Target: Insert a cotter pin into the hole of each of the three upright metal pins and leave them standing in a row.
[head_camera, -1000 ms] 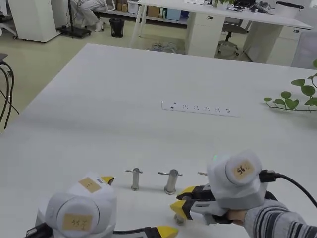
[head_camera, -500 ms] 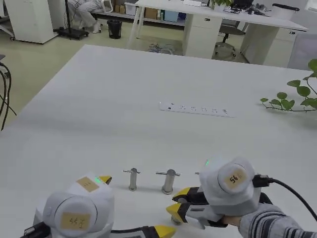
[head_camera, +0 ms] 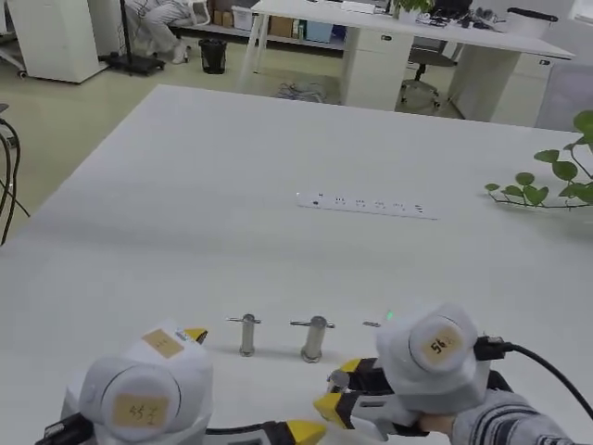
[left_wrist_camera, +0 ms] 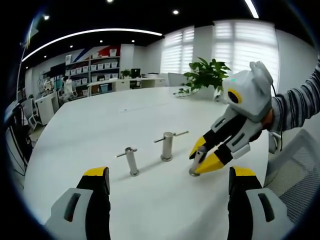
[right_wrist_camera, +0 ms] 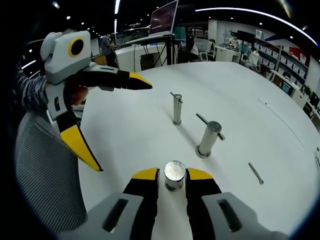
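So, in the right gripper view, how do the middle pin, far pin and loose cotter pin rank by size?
1. Middle pin, largest.
2. Far pin, slimmer, but farther off, so unsure.
3. Loose cotter pin, smallest.

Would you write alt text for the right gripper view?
The right gripper is shut on an upright silver metal pin. Beyond stand two more pins, each with a cotter pin through it; a loose cotter pin lies nearby, and the left gripper is open.
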